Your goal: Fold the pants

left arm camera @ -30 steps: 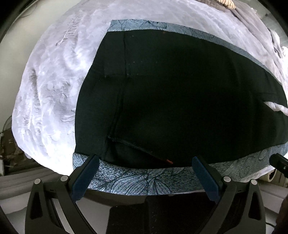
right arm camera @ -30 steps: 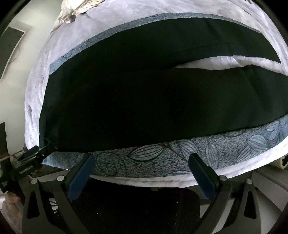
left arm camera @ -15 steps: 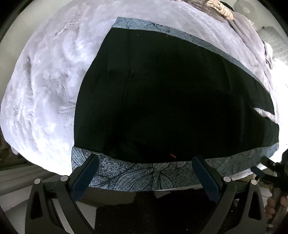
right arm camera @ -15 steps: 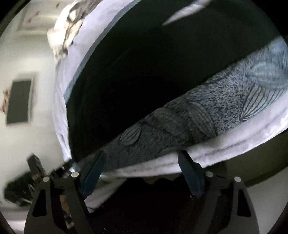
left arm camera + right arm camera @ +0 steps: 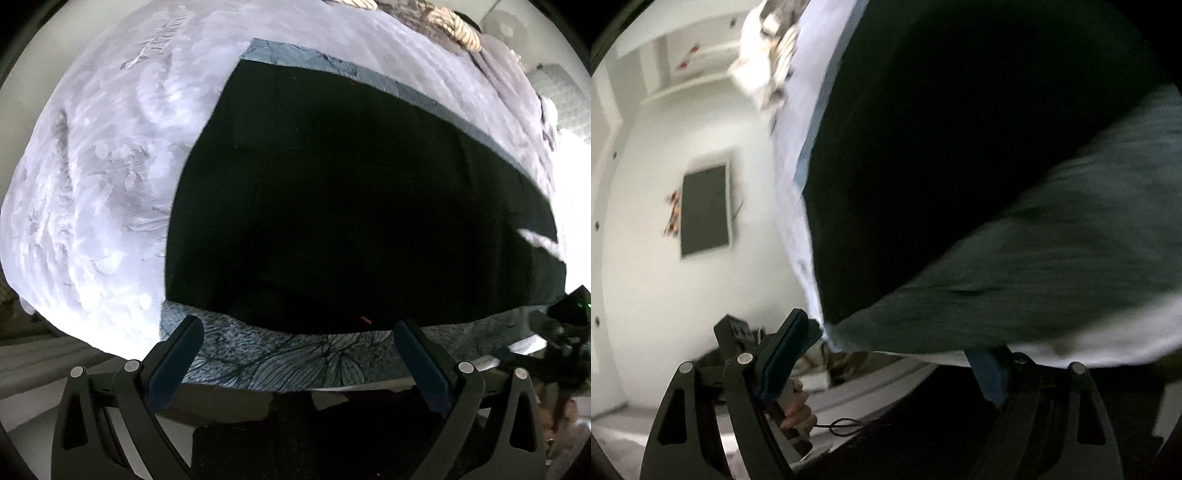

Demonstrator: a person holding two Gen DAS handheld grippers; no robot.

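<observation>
Black pants (image 5: 351,206) lie flat on a blue-grey leaf-print cloth (image 5: 295,362) on the bed. The two legs run off to the right with a white gap (image 5: 535,236) between them. My left gripper (image 5: 299,354) is open and empty, held just off the near edge of the cloth in front of the waist end. My right gripper (image 5: 897,354) is open and empty, tilted, at the near edge of the bed; the pants (image 5: 960,147) and the cloth (image 5: 1052,266) fill its view, blurred. The right gripper also shows in the left wrist view (image 5: 565,332) at the far right.
A pale floral bedspread (image 5: 96,192) covers the bed to the left of the pants. Rumpled bedding and a striped item (image 5: 454,26) lie at the far side. In the right wrist view a white wall with a dark framed panel (image 5: 705,210) is at left.
The left gripper has drawn back and up a little, so the pants look smaller. The right gripper has swung and tilted hard to the left, along the bed's near edge toward the left gripper.
</observation>
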